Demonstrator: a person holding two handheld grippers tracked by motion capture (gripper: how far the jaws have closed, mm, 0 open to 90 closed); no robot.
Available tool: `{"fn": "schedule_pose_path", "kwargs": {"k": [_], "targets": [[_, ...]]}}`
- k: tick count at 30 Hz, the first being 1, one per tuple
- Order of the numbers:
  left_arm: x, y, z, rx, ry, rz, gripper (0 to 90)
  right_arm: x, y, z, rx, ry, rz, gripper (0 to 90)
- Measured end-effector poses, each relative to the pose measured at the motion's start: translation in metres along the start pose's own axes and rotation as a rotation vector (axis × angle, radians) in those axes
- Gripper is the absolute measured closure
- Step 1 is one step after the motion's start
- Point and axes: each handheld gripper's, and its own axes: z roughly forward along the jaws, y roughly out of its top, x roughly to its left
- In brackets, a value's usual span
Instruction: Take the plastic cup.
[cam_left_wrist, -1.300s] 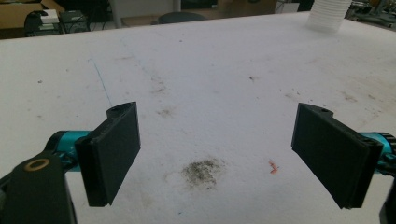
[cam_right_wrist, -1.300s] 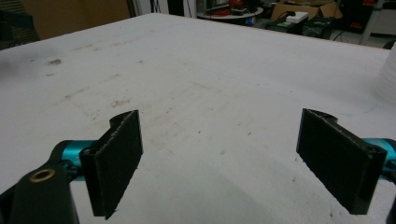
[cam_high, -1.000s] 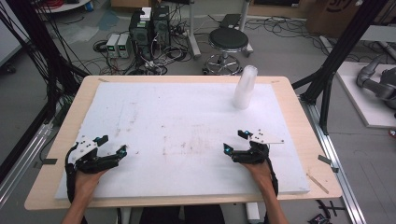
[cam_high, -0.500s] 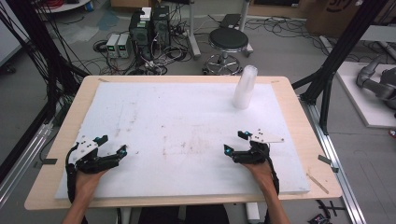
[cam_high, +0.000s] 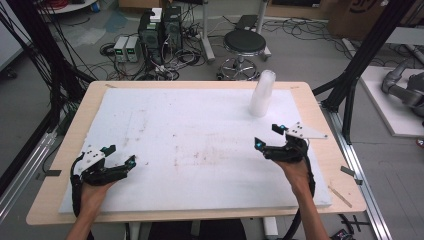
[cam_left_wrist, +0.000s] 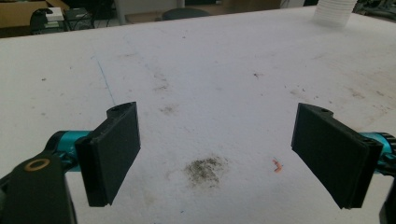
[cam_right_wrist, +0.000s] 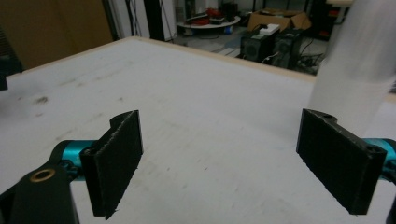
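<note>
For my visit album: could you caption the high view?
Two open hand-held grippers, left and right, above a white board, with a cup stack standing beyond the right one.

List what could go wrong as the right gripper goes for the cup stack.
The cup stack is tall and narrow near the far edge of the table; a sideways bump from the open right gripper could topple it off. Nested cups may separate, so a high grip might lift only some.

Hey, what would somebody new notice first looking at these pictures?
Probably the tall white cup stack standing alone at the far right of the stained white board. Next, the two hand-held grippers near the front edge: the left gripper and the right gripper, both with jaws open and empty.
</note>
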Motion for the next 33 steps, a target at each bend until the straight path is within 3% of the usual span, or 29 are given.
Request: {"fn": "schedule_pose_path", "kwargs": {"k": [1, 2, 9, 14, 20, 25, 27, 33], "targets": [[0.0, 0.0, 0.0, 0.001, 0.0, 0.001, 15.5, 0.0, 0.0, 0.0, 0.0, 0.0, 0.0, 15.0], [0.0, 0.0, 0.001, 0.007, -0.006, 0.003, 15.5, -0.005, 0.016, -0.007, -0.01, -0.025, -0.002, 15.0], [0.001, 0.0, 0.001, 0.014, -0.011, -0.008, 15.5, -0.02, 0.054, -0.021, -0.033, -0.082, 0.001, 15.0], [0.002, 0.001, 0.004, 0.039, -0.018, -0.015, 15.5, -0.032, 0.08, -0.02, -0.024, -0.111, 0.002, 15.0], [0.002, 0.001, 0.004, 0.038, -0.023, -0.016, 15.5, -0.049, 0.107, -0.004, 0.03, -0.167, -0.007, 15.0], [0.002, 0.001, 0.003, 0.038, -0.025, -0.014, 15.5, -0.064, 0.123, 0.016, 0.081, -0.194, 0.018, 15.1], [0.002, 0.001, 0.003, 0.036, -0.027, -0.012, 15.5, -0.075, 0.133, 0.028, 0.113, -0.228, 0.022, 15.1], [0.003, 0.001, 0.004, 0.044, -0.029, -0.018, 15.5, -0.093, 0.15, 0.05, 0.144, -0.268, 0.042, 15.1]]}}
